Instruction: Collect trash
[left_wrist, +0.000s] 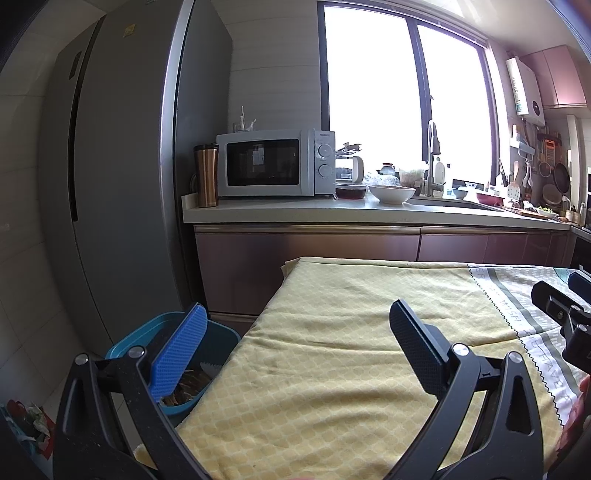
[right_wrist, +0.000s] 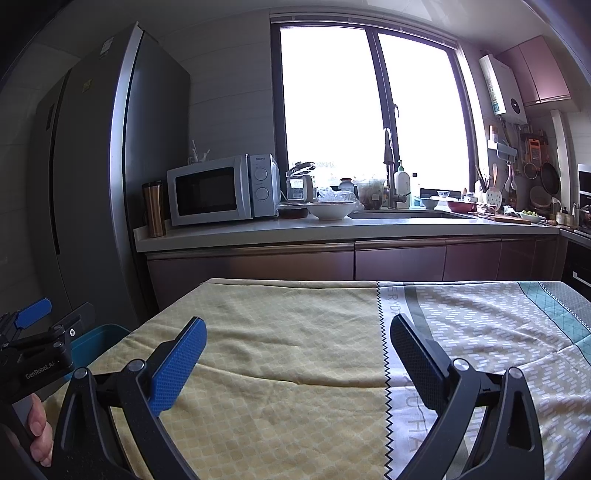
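A table under a yellow patterned cloth (left_wrist: 332, 350) (right_wrist: 277, 350) fills the foreground of both views. My left gripper (left_wrist: 297, 312) is open above the cloth's left part, nothing between its fingers. It also shows at the left edge of the right wrist view, left gripper (right_wrist: 55, 314), held by a hand (right_wrist: 38, 432). My right gripper (right_wrist: 298, 326) is open over the middle of the cloth, also holding nothing. A blue bin (left_wrist: 210, 354) (right_wrist: 92, 343) stands on the floor at the table's left edge, with brownish scraps inside. No loose trash shows on the cloth.
A tall grey fridge (left_wrist: 122, 184) stands left. Behind the table runs a counter (left_wrist: 369, 214) with a microwave (left_wrist: 273, 162), a copper tumbler (left_wrist: 207, 175), a white bowl (left_wrist: 391, 194), a sink and a faucet. Some red and green scraps (left_wrist: 33, 421) lie on the floor at lower left.
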